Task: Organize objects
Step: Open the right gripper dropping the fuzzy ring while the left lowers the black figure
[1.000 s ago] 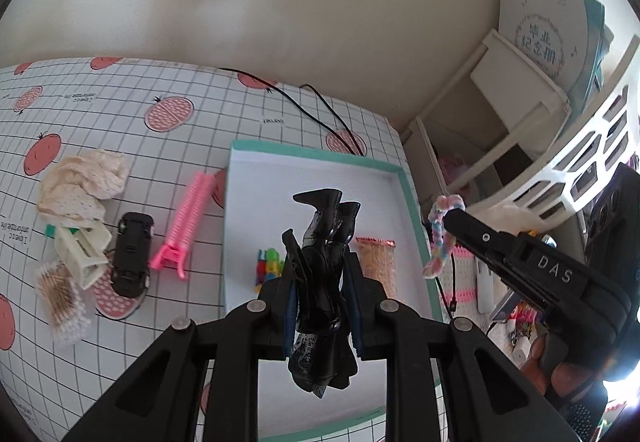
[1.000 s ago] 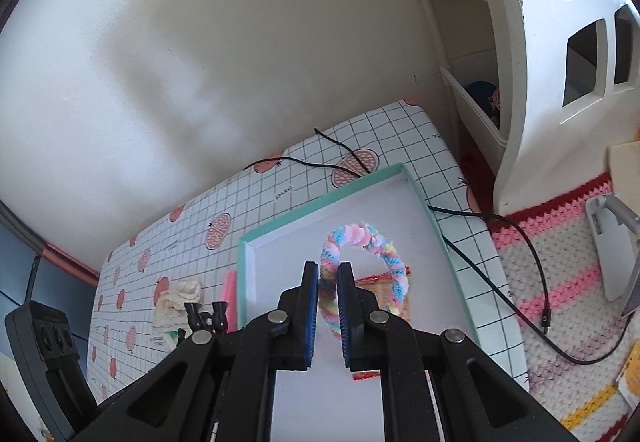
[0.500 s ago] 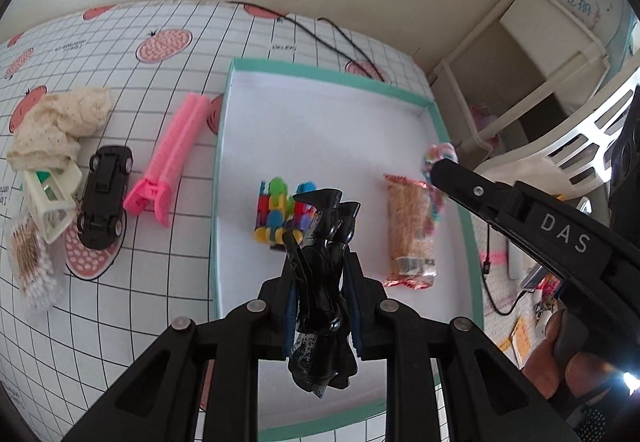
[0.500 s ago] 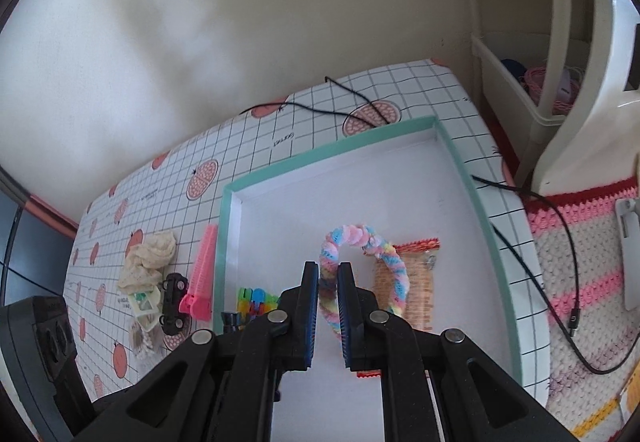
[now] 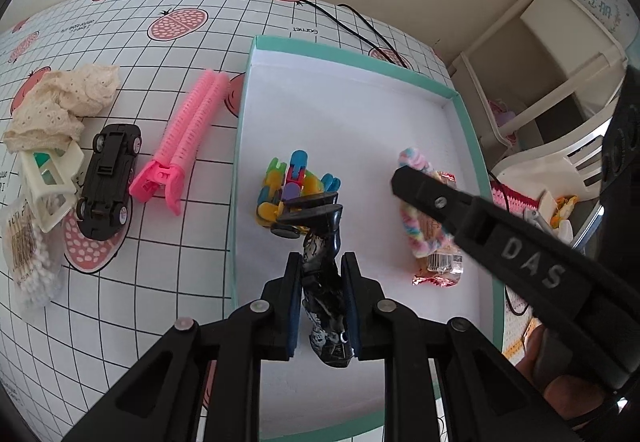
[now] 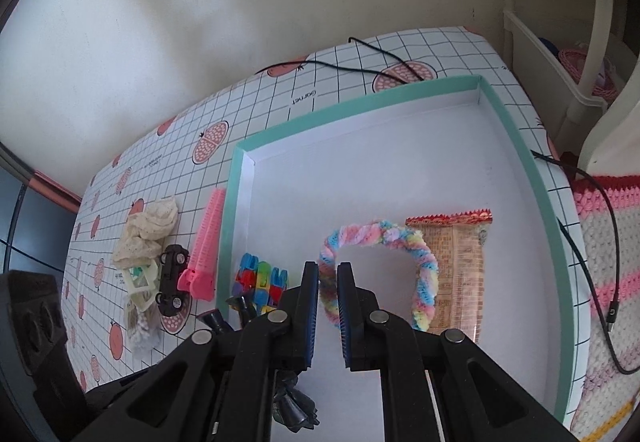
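Note:
My left gripper [image 5: 322, 274] is shut on a pair of black doll boots [image 5: 320, 242], held low over the teal-rimmed white tray [image 5: 360, 58] beside a colourful block toy [image 5: 294, 182]. My right gripper [image 6: 328, 274] holds a pastel fuzzy hair ring [image 6: 384, 238] between its fingers; the ring hangs over a snack packet [image 6: 460, 266] in the tray [image 6: 360, 98]. The right gripper's arm crosses the left wrist view [image 5: 500, 242], with the ring [image 5: 416, 226] and packet [image 5: 440, 266] under it.
Left of the tray on the gridded mat lie a pink hair roller clip [image 5: 188, 134], a black toy car [image 5: 110, 178], a cream lace cloth [image 5: 60, 102], a white clip [image 5: 48, 182] and a cotton swab bag [image 5: 28, 254]. A black cable [image 6: 596, 242] runs right of the tray.
Both grippers have come down closer to the tray floor. The hair ring now hangs just above the snack packet, and the right jaws look slightly wider.

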{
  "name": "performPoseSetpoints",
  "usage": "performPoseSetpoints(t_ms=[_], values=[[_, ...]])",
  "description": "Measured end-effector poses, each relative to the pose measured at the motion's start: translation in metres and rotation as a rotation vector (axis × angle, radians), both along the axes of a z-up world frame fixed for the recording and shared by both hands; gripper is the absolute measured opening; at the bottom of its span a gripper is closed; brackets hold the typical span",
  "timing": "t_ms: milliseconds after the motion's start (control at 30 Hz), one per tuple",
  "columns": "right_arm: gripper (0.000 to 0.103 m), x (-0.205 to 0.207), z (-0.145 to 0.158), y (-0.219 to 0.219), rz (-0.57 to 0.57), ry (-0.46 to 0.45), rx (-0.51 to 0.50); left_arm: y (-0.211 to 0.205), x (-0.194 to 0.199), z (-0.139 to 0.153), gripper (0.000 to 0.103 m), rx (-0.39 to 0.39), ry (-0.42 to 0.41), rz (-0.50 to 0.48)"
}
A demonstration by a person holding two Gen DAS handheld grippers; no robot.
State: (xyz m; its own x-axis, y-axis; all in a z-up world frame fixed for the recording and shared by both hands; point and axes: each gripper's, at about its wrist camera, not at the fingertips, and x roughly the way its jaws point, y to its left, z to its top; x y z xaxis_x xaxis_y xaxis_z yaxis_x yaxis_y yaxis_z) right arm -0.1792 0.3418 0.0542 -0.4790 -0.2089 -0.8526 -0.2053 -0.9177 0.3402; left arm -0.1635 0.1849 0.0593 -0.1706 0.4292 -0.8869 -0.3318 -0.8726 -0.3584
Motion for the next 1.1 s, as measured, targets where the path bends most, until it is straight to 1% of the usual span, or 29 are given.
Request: performPoseSetpoints(t_ms=[433, 767, 867, 933, 1100], values=[[0.011, -0.003, -0.023, -0.003, 0.009, -0.072, 0.005, 0.004, 0.003, -0.001, 0.020, 0.006, -0.008, 0.001], [0.011, -0.004, -0.023, -0.004, 0.016, -0.085, 0.012, 0.006, 0.004, -0.008, 0.021, -0.008, -0.008, 0.000], [0.017, -0.004, -0.021, -0.004, 0.014, -0.084, 0.018, 0.006, 0.005, -0.009, 0.021, -0.003, -0.012, -0.001], [0.028, -0.004, -0.019, -0.004, 0.012, -0.081, 0.017, 0.007, 0.005, -0.009, 0.021, -0.002, -0.014, -0.002], [0.028, -0.003, -0.010, -0.003, 0.012, -0.058, 0.021, 0.006, 0.005, -0.008, 0.021, 0.004, -0.007, -0.008]])
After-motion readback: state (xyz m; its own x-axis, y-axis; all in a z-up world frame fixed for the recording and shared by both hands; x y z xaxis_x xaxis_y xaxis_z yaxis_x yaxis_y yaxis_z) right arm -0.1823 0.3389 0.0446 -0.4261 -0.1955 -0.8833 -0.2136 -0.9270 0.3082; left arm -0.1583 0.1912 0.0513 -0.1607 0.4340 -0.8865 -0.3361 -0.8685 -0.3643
